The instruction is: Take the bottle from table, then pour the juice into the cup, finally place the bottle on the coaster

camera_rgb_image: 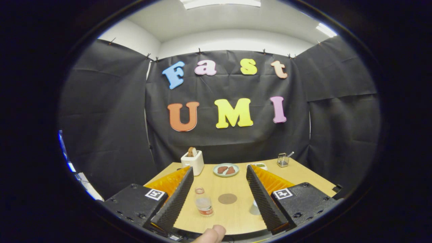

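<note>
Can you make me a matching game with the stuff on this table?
Things:
1. bottle
2. coaster
3. toaster
4. plate

Places:
A. far end of the table, left of the plate
B. between the open fingers, near the left one
C. right of the bottle
D. between the toaster and a small dish

Pairs: 1-B, 2-C, 3-A, 4-D

You are working in a staged recording booth inside a plain room: black cloth (111, 111) is hanging around a wooden table (303, 175) that is carrying breakfast props, a toaster (192, 162) and a plate (226, 169), with ceiling lights (221, 3) glowing above.

The gripper (219, 195) is holding its fingers wide apart.
</note>
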`<action>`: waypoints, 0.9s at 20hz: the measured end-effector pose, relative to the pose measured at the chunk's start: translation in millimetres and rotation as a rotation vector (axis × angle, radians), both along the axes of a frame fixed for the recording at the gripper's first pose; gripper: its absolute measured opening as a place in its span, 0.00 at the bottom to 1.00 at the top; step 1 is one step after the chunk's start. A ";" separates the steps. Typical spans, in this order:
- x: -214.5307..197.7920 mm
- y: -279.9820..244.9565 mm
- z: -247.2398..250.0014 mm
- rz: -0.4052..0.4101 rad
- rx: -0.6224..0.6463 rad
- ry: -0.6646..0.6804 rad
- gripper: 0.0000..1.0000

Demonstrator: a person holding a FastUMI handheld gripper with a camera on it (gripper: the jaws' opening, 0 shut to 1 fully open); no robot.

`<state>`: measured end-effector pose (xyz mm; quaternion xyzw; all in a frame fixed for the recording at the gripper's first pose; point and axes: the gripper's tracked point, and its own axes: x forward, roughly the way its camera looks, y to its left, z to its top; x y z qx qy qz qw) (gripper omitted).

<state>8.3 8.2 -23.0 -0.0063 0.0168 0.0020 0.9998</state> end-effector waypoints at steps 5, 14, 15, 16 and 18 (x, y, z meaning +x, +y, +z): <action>10.7 13.1 -24.3 -0.006 -0.033 0.008 1.00; 35.4 40.8 -87.8 0.006 -0.032 0.083 1.00; 38.5 43.5 -95.7 0.008 -0.031 0.088 1.00; 41.1 45.8 -103.9 0.008 -0.034 0.095 1.00; 47.6 48.1 -123.0 0.001 -0.038 0.112 1.00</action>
